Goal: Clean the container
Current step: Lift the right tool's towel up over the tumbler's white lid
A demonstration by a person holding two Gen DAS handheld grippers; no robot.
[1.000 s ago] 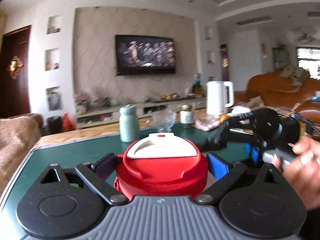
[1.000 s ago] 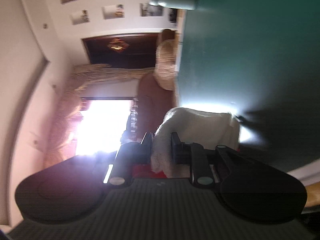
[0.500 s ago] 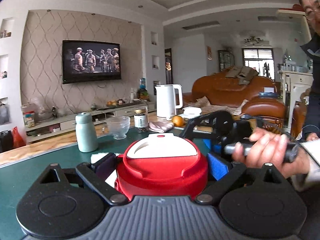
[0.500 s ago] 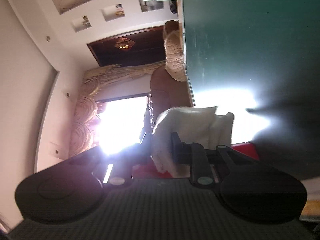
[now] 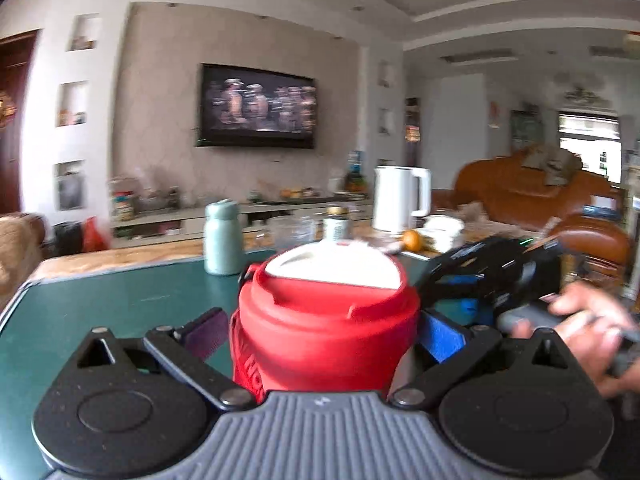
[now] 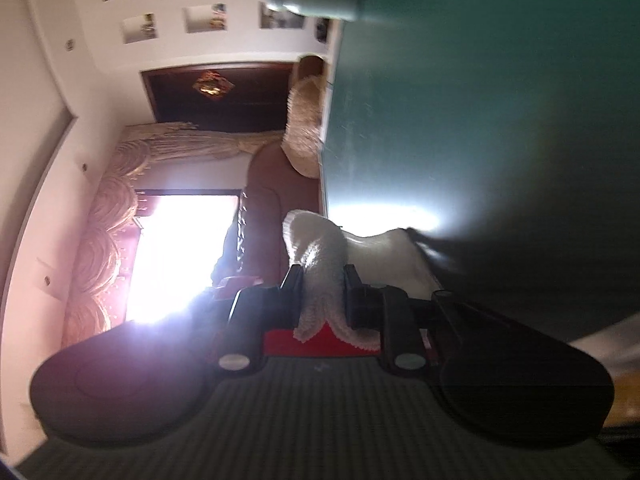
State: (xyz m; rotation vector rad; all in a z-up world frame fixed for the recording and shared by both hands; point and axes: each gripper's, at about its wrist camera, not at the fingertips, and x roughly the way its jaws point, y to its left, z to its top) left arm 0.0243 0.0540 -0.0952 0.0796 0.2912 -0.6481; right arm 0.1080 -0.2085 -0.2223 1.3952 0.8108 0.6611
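Note:
A red container (image 5: 324, 320) with a white lid stands on the green table (image 5: 100, 308), between the pads of my left gripper (image 5: 320, 332). Its jaws are opening, and a thin gap shows on each side of the container. In the left wrist view my right gripper (image 5: 460, 292) sits just right of the container, with a hand (image 5: 584, 320) on its handle. Seen from its own camera, the right gripper (image 6: 322, 280) is rolled on its side and shut on a white fluffy cloth (image 6: 380, 248). A strip of the red container (image 6: 304, 340) shows just below its fingers.
Behind the container on the table stand a pale green bottle (image 5: 222, 240), a glass bowl (image 5: 292, 228), a small jar (image 5: 336, 224), a white kettle (image 5: 400, 198) and an orange (image 5: 412, 240). A brown sofa (image 5: 532, 196) is at the right.
The left jaws have widened away from the container, and more of its red body now shows. The right gripper stays shut on the cloth, which has shifted slightly against the table.

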